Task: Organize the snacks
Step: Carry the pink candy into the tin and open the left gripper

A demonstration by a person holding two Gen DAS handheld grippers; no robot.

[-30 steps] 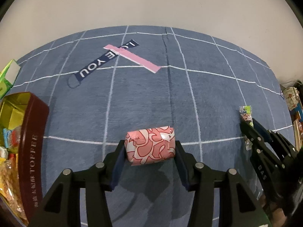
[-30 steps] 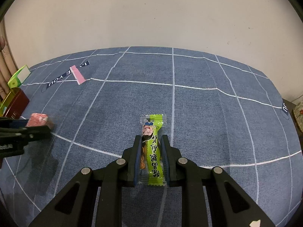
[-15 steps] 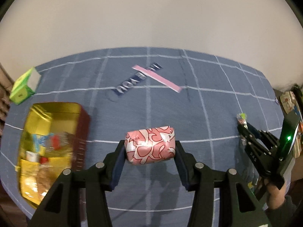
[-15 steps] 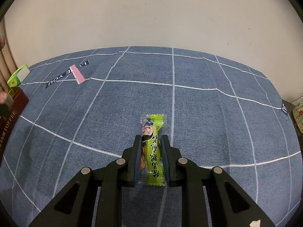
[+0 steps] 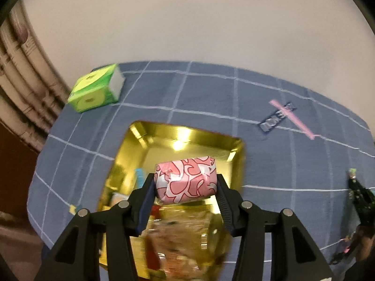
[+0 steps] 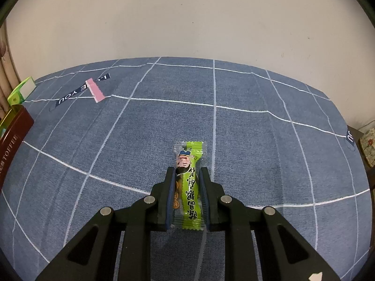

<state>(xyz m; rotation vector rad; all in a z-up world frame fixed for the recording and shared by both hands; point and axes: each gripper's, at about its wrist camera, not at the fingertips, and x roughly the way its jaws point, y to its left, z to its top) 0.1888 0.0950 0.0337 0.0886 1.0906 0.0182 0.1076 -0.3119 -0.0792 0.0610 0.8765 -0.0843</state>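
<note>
My left gripper (image 5: 186, 180) is shut on a pink and white wrapped snack (image 5: 185, 179) and holds it above the open gold-lined toffee tin (image 5: 180, 138), which has several snacks in its near half. My right gripper (image 6: 187, 173) is shut on a long green snack packet (image 6: 191, 182) and holds it just over the blue checked cloth (image 6: 246, 145). The right gripper also shows small at the far right of the left wrist view (image 5: 357, 187). The tin's dark red side shows at the left edge of the right wrist view (image 6: 11, 140).
A green box (image 5: 96, 91) lies on the cloth beyond the tin, near the left wall and curtain. A pink strip and a dark label (image 6: 93, 90) lie on the cloth at the back. A patterned item (image 6: 369, 145) sits off the cloth's right edge.
My left gripper has swung left with the pink snack, from over bare cloth to above the open tin. My right gripper and the green packet have not moved.
</note>
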